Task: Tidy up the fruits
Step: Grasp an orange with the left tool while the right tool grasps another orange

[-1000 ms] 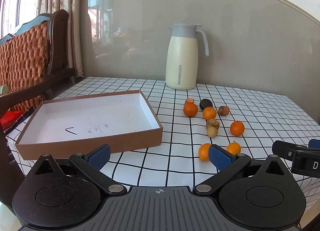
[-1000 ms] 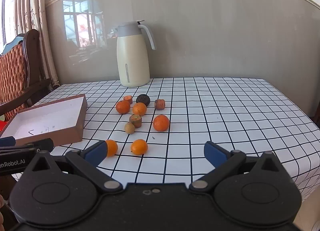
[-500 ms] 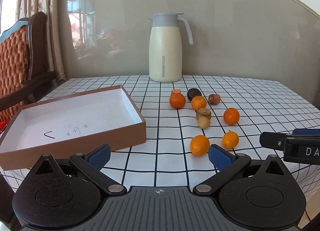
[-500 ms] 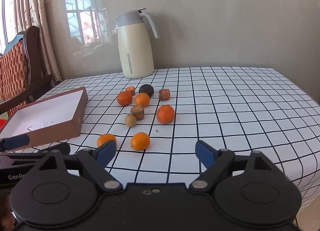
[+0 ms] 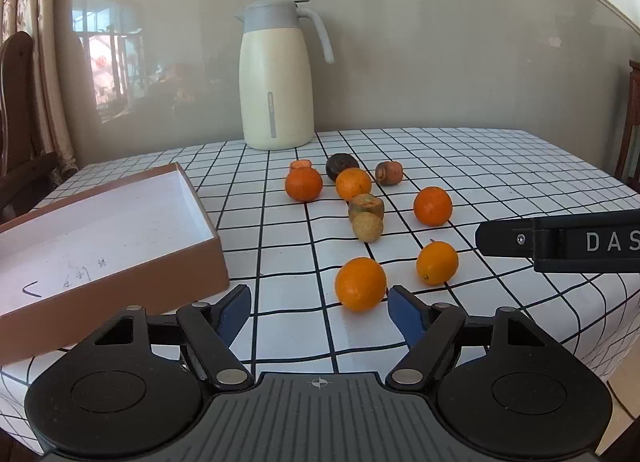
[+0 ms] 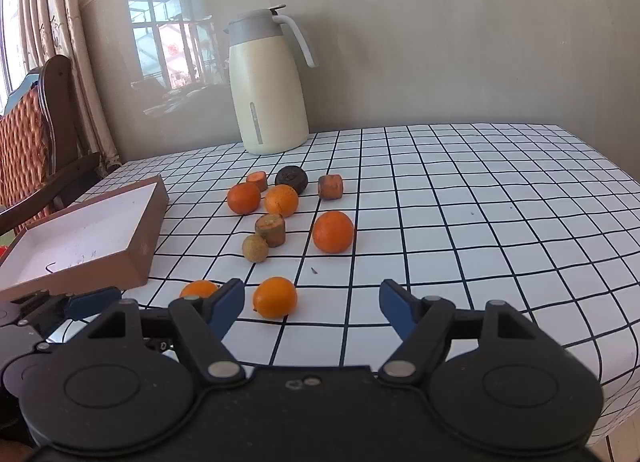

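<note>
Orange fruit [image 5: 360, 283] sits just ahead of your left tool [image 5: 319, 308], right of the box [image 5: 120, 246]; closing jaws stand apart, empty.

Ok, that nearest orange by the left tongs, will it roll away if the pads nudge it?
Probably yes. The nearest orange looks round and sits loose on the smooth checked tablecloth, so an off-centre touch would likely roll it. Its skin looks glossy, maybe slippery. The left tongs are closing short of it; nothing is between the pads yet.
</note>
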